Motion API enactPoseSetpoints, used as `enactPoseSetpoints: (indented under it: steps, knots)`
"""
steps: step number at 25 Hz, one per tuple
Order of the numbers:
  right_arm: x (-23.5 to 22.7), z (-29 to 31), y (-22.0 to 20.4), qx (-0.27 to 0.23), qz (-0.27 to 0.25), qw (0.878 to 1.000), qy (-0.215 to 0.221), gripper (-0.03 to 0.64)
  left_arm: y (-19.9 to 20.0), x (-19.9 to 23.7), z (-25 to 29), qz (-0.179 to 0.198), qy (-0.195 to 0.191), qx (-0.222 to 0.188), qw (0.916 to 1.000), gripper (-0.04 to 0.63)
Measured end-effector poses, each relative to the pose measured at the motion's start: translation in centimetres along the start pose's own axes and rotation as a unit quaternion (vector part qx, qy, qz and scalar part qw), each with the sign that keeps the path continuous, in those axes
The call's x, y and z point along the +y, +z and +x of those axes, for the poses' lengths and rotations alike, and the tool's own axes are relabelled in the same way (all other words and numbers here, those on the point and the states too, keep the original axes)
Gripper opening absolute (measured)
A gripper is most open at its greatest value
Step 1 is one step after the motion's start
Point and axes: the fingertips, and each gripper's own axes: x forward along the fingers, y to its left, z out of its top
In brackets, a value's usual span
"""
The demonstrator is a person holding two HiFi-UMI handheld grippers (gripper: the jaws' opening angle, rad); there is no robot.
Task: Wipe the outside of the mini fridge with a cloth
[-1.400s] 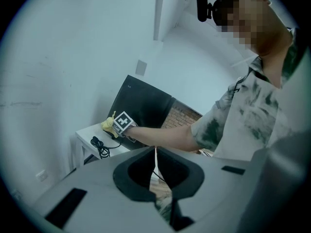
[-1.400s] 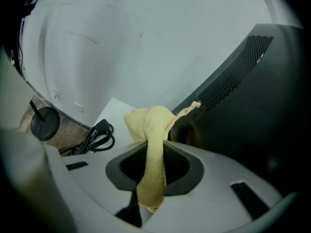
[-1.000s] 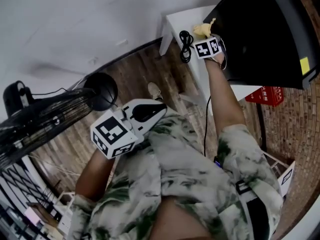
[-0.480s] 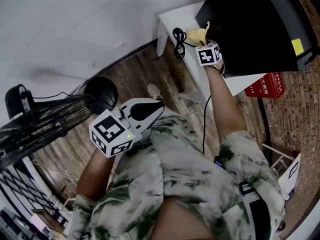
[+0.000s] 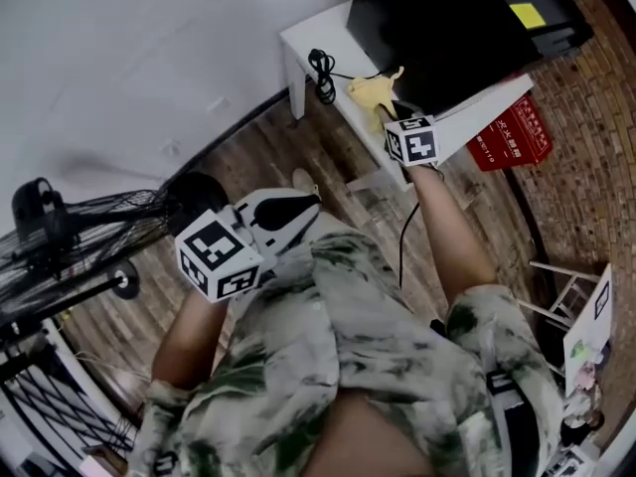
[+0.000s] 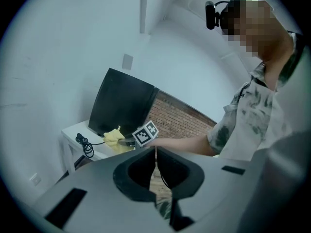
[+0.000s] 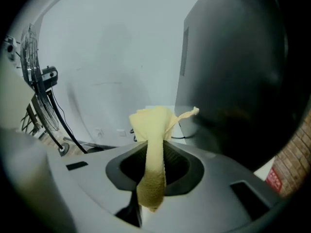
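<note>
The black mini fridge (image 5: 447, 28) stands on a white table (image 5: 303, 38) against the wall. My right gripper (image 5: 391, 110) is shut on a yellow cloth (image 5: 374, 89) and holds it over the table, right by the fridge's lower near corner. I cannot tell whether cloth and fridge touch. In the right gripper view the cloth (image 7: 153, 130) hangs bunched between the jaws, with the dark fridge wall (image 7: 233, 72) to its right. My left gripper (image 5: 290, 210) is shut and empty, held back near my chest. The left gripper view shows the fridge (image 6: 121, 103) and the cloth (image 6: 114, 137) far ahead.
A coiled black cable (image 5: 322, 68) lies on the table left of the cloth. A red crate (image 5: 512, 132) sits on the floor beside the table, by the brick wall. A standing fan (image 5: 70, 256) is at my left on the wooden floor.
My right gripper has drawn the cloth back along the fridge's side toward its lower near corner and rolled. The left gripper has shifted slightly and stays shut.
</note>
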Motion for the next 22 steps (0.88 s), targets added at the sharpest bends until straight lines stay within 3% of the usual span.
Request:
enactPoseSetpoints:
  steps: [6, 10, 22]
  knots:
    - [2.3, -8.2, -3.0, -0.029, 0.071, 0.996, 0.054, 0.087, -0.7, -3.2, 1.6, 0.029, -0.038, 0.011, 0.9988, 0.032]
    - [3.7, -13.5, -4.7, -0.054, 0.113, 0.989, 0.083, 0.087, -1.2, -4.4, 2.3, 0.027, -0.045, 0.015, 0.9985, 0.032]
    - [3.9, -28.9, -10.0, -0.119, 0.139, 0.974, 0.134, 0.087, -3.8, -12.4, 9.3, 0.029, -0.046, 0.034, 0.9979, 0.032]
